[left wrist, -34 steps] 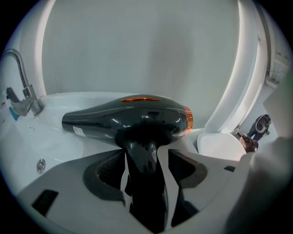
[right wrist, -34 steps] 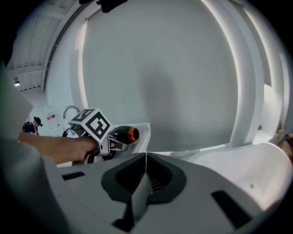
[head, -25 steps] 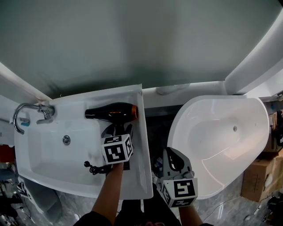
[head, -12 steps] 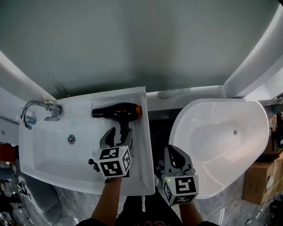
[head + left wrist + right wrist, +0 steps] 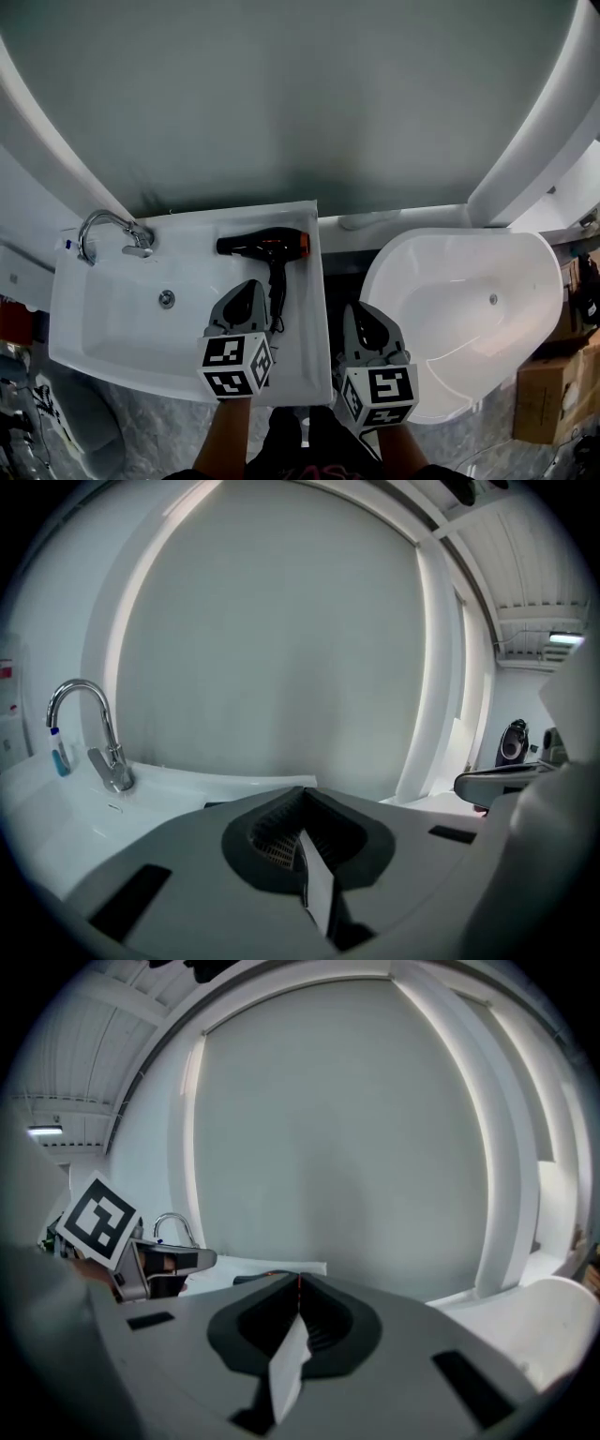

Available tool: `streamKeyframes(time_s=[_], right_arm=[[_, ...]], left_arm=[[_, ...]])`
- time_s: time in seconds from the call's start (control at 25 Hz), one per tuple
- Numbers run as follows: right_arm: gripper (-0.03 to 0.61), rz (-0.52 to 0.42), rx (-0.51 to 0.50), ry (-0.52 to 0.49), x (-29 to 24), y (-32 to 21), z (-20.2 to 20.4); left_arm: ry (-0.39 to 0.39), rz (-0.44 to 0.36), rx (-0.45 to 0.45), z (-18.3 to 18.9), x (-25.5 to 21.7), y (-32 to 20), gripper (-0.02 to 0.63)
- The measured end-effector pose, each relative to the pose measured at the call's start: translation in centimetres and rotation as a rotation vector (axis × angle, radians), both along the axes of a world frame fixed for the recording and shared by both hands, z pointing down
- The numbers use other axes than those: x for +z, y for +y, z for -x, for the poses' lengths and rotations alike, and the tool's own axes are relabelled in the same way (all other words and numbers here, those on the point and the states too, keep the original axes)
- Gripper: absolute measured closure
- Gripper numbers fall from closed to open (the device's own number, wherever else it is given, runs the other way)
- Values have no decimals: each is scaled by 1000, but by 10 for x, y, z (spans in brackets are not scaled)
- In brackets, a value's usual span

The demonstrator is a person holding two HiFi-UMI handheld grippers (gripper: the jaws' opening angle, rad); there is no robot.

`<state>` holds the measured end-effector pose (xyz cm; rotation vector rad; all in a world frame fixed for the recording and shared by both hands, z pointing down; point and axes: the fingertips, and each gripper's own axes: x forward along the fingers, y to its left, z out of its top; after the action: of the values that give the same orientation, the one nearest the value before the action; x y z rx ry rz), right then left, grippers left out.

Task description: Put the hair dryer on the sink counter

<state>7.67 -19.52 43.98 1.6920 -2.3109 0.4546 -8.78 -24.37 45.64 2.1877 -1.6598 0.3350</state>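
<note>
The black hair dryer with an orange rear end lies on the white sink counter, to the right of the basin. Its handle points toward me and its cord trails down beside it. My left gripper hovers just short of the handle. Its jaws have just been closing and now stand shut, with nothing between them. My right gripper hangs over the gap between sink and tub, shut and empty. The right gripper view shows a dark sliver of the dryer just over its jaws.
A chrome faucet stands at the sink's back left, above the basin with its drain. A white bathtub fills the right side. Cardboard boxes sit at the far right. A plain grey wall lies behind.
My left gripper has drawn back from the dryer's handle, risen, and gone from open to shut. The right gripper has risen too. The dryer stays on the counter.
</note>
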Motion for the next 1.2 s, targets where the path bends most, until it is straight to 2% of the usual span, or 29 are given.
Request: streamKeyframes(time_s=[0.36,0.72,1.04,1.2], right_arm=[[557,-147,-8,3,-78,12,21],[557,-287,-27,10,-146,25,42],[557,-372,-33,16,-184,32,50],[557,-383,-29,1,-191,37,54]], left_arm=[[-3,-190,5,23,-90,28,604],[-11,-344,-2,47,-155,60,604],[-2,-443,-27,65,-197,73,604],[-8,-438,-21,66,-195,74,604]])
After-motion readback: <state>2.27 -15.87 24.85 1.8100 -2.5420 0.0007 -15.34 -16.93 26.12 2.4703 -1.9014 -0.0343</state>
